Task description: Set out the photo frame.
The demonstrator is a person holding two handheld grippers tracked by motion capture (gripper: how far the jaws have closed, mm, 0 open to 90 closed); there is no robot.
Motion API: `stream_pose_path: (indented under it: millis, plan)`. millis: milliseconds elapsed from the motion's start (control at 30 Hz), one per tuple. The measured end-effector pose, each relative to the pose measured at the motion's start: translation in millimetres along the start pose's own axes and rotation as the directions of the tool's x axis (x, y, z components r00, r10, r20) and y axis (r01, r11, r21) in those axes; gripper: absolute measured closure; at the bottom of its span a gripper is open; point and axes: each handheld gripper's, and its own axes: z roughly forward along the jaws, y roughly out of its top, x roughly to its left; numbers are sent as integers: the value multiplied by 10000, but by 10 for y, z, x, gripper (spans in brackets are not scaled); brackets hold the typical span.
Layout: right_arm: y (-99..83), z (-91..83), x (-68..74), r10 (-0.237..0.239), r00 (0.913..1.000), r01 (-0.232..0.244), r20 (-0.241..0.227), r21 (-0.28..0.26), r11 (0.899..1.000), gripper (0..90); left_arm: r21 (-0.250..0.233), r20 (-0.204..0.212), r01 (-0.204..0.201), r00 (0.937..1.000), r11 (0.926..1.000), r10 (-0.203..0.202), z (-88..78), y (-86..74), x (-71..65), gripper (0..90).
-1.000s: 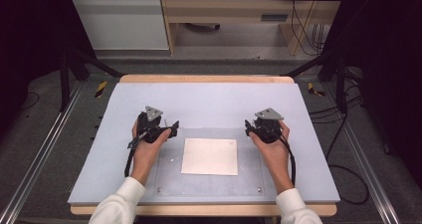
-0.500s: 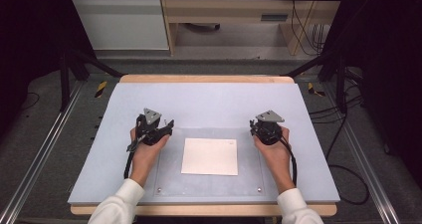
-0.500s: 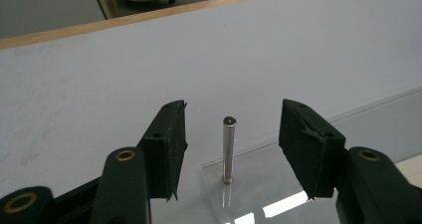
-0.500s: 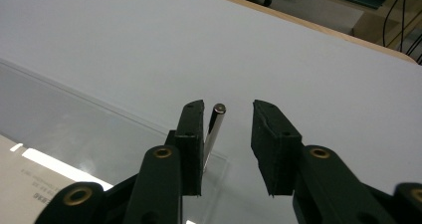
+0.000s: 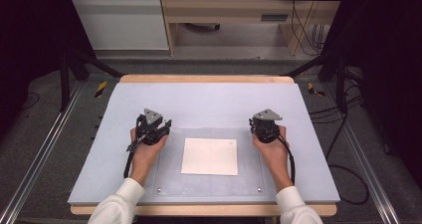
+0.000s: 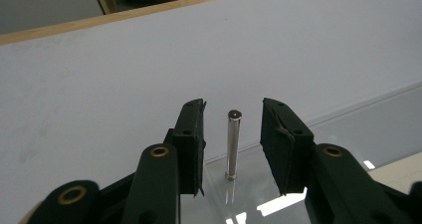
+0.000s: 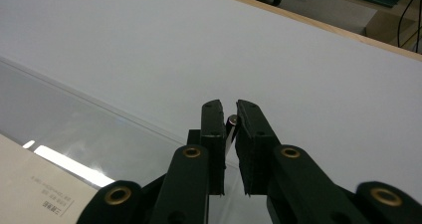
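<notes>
On the pale blue-grey table point(image 5: 209, 97), a clear plate point(image 5: 171, 181) with a white sheet point(image 5: 210, 156) lying flat at its middle. At the plate's far left corner, the left hand-held gripper point(image 6: 232, 139), held low in the person's left hand point(image 5: 145, 152); jaws parted, one on each side of a thin upright metal pin point(image 6: 233, 143), a clear gap between pin and either pad, nothing gripped. Pin standing on the clear plate near its far edge, rounded tip level with the jaw tips. At the plate's far right corner, the right hand-held gripper point(image 7: 230, 149), held in the right hand point(image 5: 271, 152); jaws drawn nearly together around a second metal pin point(image 7: 231, 127), only the pin's top and a short length of shaft visible between the pads, which look to be touching it on both sides. Grey three-cornered plates on top of both grippers in the high view, black cables trailing back along the forearms, white sleeves at the near table edge. White sheet between the two hands, apart from both grippers, small print near one corner.
</notes>
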Motion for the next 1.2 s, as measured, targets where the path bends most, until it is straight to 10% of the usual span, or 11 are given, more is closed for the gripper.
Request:
stream_pose_path:
  millis: [400, 1200]
  plan:
    - [7, -1, -11, 127, 9999, -127, -52, 39, 9999, 836, 242, -47, -145, 9999, 9996, 146, 89, 5, -15, 831]
    - [246, 69, -102, 918, 9937, -787, -644, 1823, 9801, 862, 1692, 744, -119, 9972, 9855, -7, 168, 210, 119, 850]
